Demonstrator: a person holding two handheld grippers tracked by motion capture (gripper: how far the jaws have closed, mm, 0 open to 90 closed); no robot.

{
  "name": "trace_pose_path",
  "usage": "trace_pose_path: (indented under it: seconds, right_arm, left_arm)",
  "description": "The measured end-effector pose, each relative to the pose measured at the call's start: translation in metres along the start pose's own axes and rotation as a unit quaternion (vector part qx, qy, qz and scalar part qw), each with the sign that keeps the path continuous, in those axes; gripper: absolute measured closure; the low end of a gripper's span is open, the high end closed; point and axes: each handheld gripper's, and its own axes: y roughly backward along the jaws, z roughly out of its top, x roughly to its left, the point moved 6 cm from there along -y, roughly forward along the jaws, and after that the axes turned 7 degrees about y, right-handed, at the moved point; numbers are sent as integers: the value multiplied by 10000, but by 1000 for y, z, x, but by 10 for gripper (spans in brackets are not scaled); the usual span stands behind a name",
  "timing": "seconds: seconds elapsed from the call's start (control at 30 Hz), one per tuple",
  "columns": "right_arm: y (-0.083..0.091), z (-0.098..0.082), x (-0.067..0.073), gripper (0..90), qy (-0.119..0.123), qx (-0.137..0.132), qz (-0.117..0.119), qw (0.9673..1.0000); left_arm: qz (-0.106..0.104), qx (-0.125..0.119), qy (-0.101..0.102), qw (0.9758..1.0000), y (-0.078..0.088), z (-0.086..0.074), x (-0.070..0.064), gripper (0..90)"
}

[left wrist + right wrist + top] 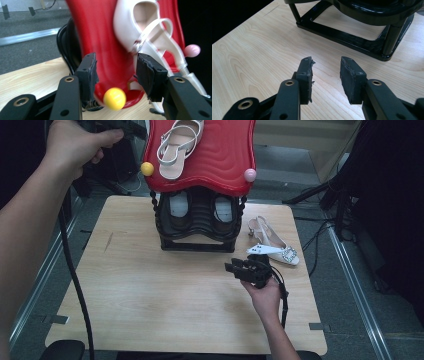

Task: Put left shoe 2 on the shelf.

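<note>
Dark studio floor and cables ring the pale wooden table [150, 290] as we work from above: on it stands a black two-tier shoe rack [199, 222] topped by a red wavy shelf [220, 157], where a white strappy sandal [177, 145] lies. Our left hand [75, 142] is raised beside that shelf at upper left; our right gripper [245, 268] hovers low over the table, just beside a white jewelled slingback shoe [274, 247] lying to the right of the rack.

From the left gripper view, the left gripper [116, 72] has its jaws spread with nothing between the pads, the sandal [147, 32] on the shelf beyond them, blurred, so whether it sits flat we cannot quite tell. It looks close to the shelf's edge; a brush from the jaws could tip it off.

From the right gripper view, the right gripper [326, 75] is parted too and empty, aimed across bare wood at the rack's base [352, 37]. Swung blindly towards the slingback, it could knock the shoe from the table.
</note>
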Motion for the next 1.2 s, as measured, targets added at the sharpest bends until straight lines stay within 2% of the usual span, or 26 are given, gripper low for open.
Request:
trace_pose_path:
  seconds: [0.17,0.23,0.4,0.5,0.53,0.57,0.67,0.7,0.8,0.83,0.93,1.1,1.13,1.2]
  right_arm:
    - [0,-1,-1,649,42,12,-32,10000]
    - [0,-2,-2,648,65,1,-53,10000]
    - [0,-4,-2,624,90,-4,-55,9999]
    - [1,-5,-4,622,115,-50,-12,9999]
    - [1,-5,-4,627,92,-66,-7,9999]
    - [1,-4,-4,636,69,-75,4,9999]
    - [3,-3,-4,640,64,-144,-30,9999]
    - [3,-3,-4,640,64,-144,-30,9999]
    - [4,-3,-7,643,0,-145,-53,9999]
    - [4,-3,-7,643,-21,-143,-48,9999]
    - [6,-1,-9,650,-16,-156,-108,9998]
    - [9,-1,-15,656,3,-167,-191,9997]
    - [9,-1,-15,656,3,-167,-191,9997]
    - [9,-2,-17,663,8,-138,-222,9997]
  left_arm:
    - [91,56,21,9999,-2,-16,20,509]
    - [49,67,70,9999,-3,-22,26,509]
    - [50,64,74,9999,-6,-33,34,507]
    - [66,160,121,9998,-13,-46,46,504]
    - [66,160,121,9998,-13,-46,46,504]
    - [108,169,99,9997,-15,-51,53,504]
    - [129,127,142,9997,-18,-58,60,505]
    - [129,127,142,9997,-18,-58,60,504]
    - [87,146,256,9995,-24,-71,68,504]
    - [87,146,256,9995,-24,-71,68,506]
    - [98,187,225,9995,-33,-86,75,509]
    - [258,152,138,9995,-44,-104,83,505]
    - [258,152,138,9995,-44,-104,83,505]
    - [172,180,174,9995,-51,-117,83,501]
